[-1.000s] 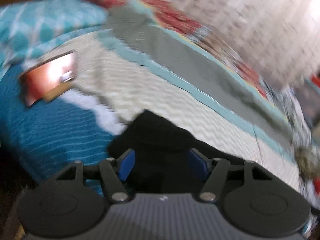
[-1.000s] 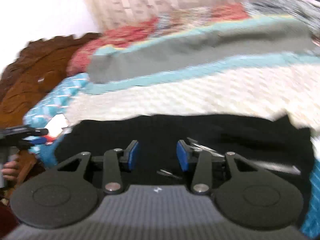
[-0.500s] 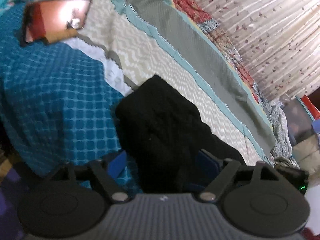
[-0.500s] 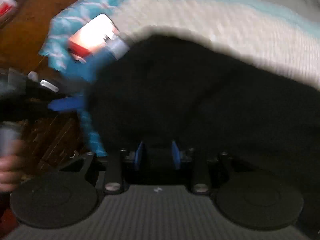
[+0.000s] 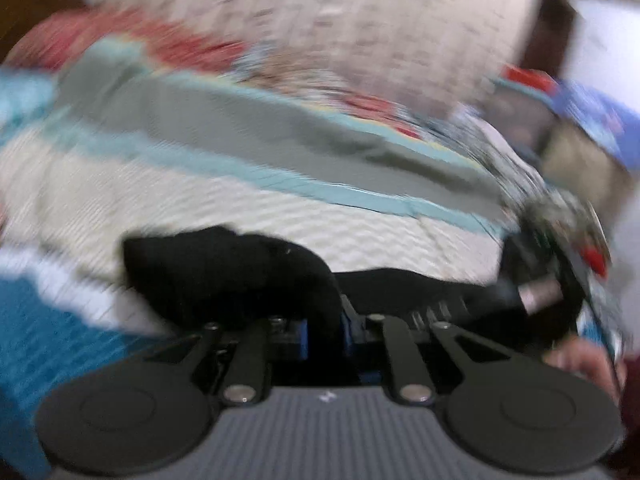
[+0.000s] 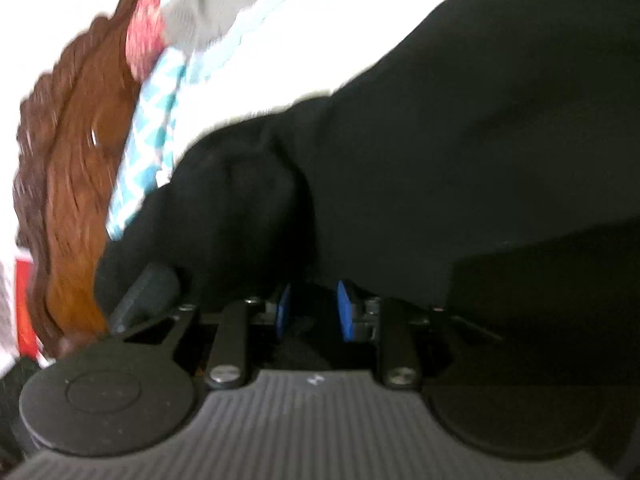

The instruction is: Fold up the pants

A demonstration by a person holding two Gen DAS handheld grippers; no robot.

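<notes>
Patterned bedspread (image 5: 280, 220), black pants (image 6: 460, 140) pinched by both grippers

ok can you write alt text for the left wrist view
Blurred fisheye view: the left gripper, blue-padded fingers nearly closed, pinches a bunched fold of black fabric pants on a bed. Behind lies a cream, teal and grey striped bedspread, with the other handheld gripper at far right.
</notes>
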